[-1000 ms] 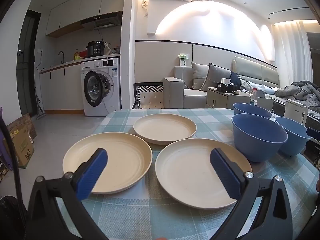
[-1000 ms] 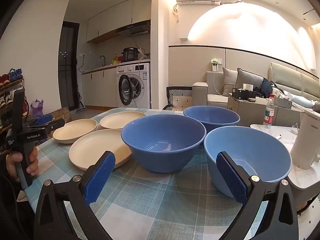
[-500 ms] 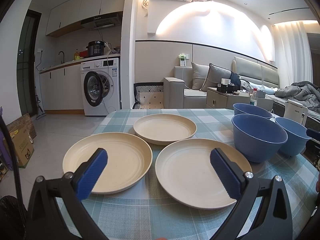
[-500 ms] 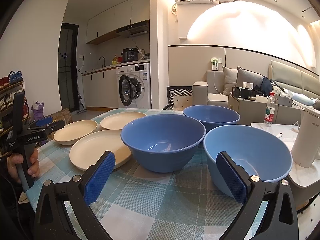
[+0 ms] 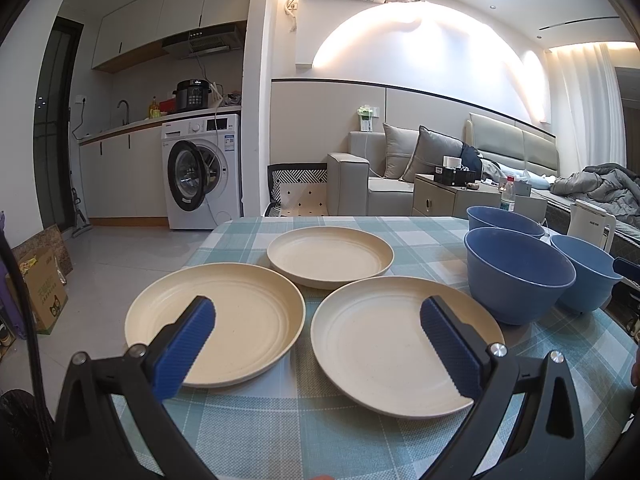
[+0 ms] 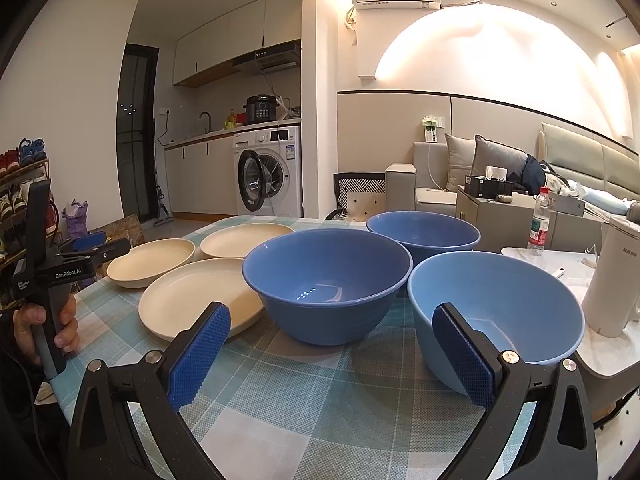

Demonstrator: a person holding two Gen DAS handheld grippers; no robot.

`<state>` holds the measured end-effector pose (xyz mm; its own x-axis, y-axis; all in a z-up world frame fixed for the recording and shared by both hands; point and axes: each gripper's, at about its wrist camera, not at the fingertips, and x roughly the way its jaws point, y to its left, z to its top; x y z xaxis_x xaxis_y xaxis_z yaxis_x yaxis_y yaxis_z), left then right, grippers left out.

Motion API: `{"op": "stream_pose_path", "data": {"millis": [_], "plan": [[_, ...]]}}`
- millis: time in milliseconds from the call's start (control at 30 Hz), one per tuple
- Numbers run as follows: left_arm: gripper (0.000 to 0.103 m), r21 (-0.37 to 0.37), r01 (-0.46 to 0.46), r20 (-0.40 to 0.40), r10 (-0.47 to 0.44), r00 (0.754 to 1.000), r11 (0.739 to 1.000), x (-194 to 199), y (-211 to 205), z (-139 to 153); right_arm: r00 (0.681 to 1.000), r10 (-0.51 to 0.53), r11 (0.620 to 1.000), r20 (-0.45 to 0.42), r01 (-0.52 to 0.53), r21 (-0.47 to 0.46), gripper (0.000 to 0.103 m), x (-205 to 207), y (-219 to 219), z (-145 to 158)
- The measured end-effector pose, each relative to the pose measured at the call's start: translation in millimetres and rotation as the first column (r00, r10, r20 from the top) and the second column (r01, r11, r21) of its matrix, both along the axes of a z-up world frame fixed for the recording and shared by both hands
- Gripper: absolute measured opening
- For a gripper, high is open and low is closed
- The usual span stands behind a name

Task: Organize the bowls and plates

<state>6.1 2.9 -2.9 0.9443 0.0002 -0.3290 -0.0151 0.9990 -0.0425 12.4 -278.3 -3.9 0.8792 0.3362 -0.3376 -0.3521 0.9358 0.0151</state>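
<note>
— Since both grabbers are wide open and hold nothing, what could go wrong?

— Lots! The left grabber (image 5: pixel 318 338) hangs just over two plates: the left plate (image 5: pixel 240 316) and the near plate (image 5: pixel 380 344). They almost touch, so lifting one may bump the other, I think.

— And the right grabber (image 6: pixel 332 350)?

— It faces the middle bowl (image 6: pixel 328 280) and the light bowl (image 6: pixel 504 300), which sit close together. The light bowl is near the table (image 6: pixel 280 408) edge, beside a white kettle (image 6: pixel 616 280). A push could tip it off.

— Any free room?

— Only the checked cloth in front.
</note>
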Motion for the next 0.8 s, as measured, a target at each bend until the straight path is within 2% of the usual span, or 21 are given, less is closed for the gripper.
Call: {"op": "stream_pose_path", "data": {"millis": [800], "plan": [[0.103, -0.002, 0.000, 0.000, 0.000, 1.000, 1.000, -0.4, 0.7, -0.3, 1.000, 0.000, 1.000, -0.001, 0.000, -0.006, 0.103, 0.2, 1.4, -0.1]]}}
